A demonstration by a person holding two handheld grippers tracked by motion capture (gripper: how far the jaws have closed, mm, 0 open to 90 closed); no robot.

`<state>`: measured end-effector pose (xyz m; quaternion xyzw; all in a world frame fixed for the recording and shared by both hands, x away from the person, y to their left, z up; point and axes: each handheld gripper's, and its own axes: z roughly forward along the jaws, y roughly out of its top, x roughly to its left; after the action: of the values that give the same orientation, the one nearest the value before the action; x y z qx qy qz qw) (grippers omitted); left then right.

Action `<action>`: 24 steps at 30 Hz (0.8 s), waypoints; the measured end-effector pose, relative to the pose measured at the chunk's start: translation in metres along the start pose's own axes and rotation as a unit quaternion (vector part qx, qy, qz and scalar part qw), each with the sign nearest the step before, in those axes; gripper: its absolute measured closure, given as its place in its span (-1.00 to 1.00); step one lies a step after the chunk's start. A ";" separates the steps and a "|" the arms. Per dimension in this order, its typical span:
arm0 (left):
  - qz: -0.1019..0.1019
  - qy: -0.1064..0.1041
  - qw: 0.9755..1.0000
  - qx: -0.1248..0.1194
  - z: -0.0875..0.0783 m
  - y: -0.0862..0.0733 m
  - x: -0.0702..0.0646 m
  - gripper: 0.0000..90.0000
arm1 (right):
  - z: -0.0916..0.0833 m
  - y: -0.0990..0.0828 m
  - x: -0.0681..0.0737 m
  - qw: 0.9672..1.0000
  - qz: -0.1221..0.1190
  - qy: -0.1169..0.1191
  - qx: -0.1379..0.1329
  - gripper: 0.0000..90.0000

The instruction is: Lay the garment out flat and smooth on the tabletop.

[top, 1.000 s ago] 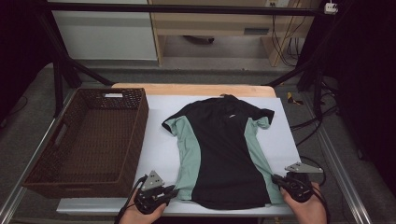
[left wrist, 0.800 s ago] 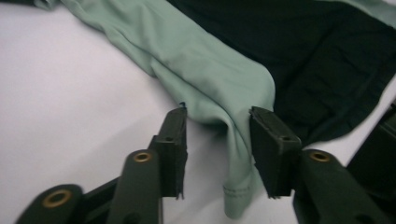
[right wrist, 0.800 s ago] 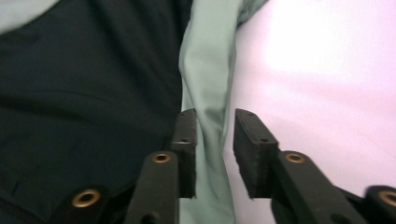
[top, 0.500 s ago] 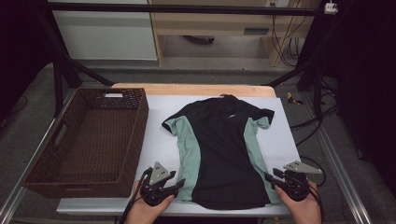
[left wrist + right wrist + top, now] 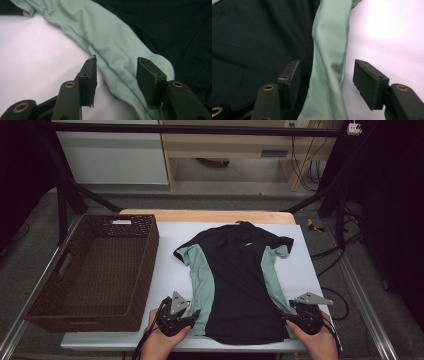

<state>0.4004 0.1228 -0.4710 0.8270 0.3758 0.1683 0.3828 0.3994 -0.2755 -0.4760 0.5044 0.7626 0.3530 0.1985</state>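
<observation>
Lower frame: left gripper (image 5: 192, 314) and right gripper (image 5: 289, 318), jaws just opening, straddle the shirt's (image 5: 235, 280) green side hems unpinched.

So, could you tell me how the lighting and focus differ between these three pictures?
High view: dim, dark surroundings, shirt and basket reasonably sharp. Left gripper view: white table bright, green panel soft toward the top. Right gripper view: table washed out by glare, the shirt's black fabric nearly featureless.

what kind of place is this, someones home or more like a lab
Most likely a lab or recording workspace, not a home: a black metal frame stands around the white-topped table, loose cables hang at the back, and a lone shirt lies beside a wicker basket.
</observation>
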 end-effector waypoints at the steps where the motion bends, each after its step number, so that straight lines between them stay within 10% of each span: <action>1: -0.001 0.001 1.000 0.002 0.001 -0.001 0.001 0.14 | 0.001 0.000 0.000 1.000 0.000 0.000 0.002 -0.10; 24: 0.014 -0.015 0.999 0.027 0.005 -0.006 0.000 0.54 | -0.011 0.002 -0.008 0.999 0.012 -0.005 -0.029 0.35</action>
<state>0.4001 0.1226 -0.4793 0.8448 0.3628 0.1508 0.3633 0.3967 -0.2865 -0.4671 0.5097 0.7449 0.3744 0.2125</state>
